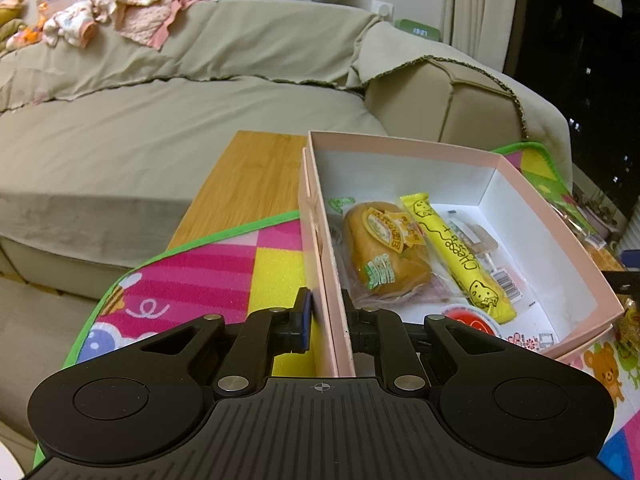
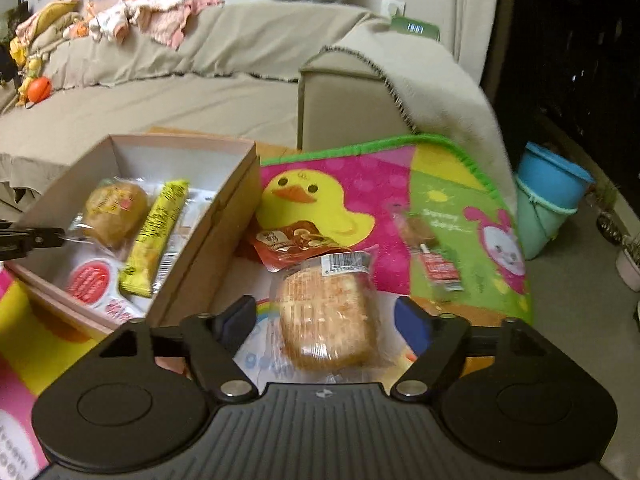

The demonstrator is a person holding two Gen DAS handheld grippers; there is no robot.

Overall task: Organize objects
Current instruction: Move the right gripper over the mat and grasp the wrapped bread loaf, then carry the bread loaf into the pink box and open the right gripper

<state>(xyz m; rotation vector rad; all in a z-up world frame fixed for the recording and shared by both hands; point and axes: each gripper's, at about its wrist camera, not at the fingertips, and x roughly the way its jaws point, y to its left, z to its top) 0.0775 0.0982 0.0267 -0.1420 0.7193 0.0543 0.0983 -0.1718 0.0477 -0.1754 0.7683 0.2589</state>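
A pink open box [image 1: 560,248] stands on a colourful play mat. In it lie a wrapped bun [image 1: 384,248], a yellow cheese stick packet [image 1: 456,256] and a red-lidded cup [image 1: 468,318]. My left gripper [image 1: 325,304] is shut on the box's near left wall, one finger outside and one inside. In the right wrist view the box [image 2: 224,216] is at the left. My right gripper [image 2: 324,312] is open, with a wrapped sliced cake [image 2: 328,332] lying on the mat between its fingers, untouched. A red-brown snack packet [image 2: 296,246] and a small wrapped sweet [image 2: 424,248] lie beyond it.
The play mat [image 2: 460,184] covers a wooden table [image 1: 252,176]. A beige sofa [image 1: 200,120] with clothes on its back runs behind. A blue bucket [image 2: 552,184] stacked on a green one stands on the floor at the right.
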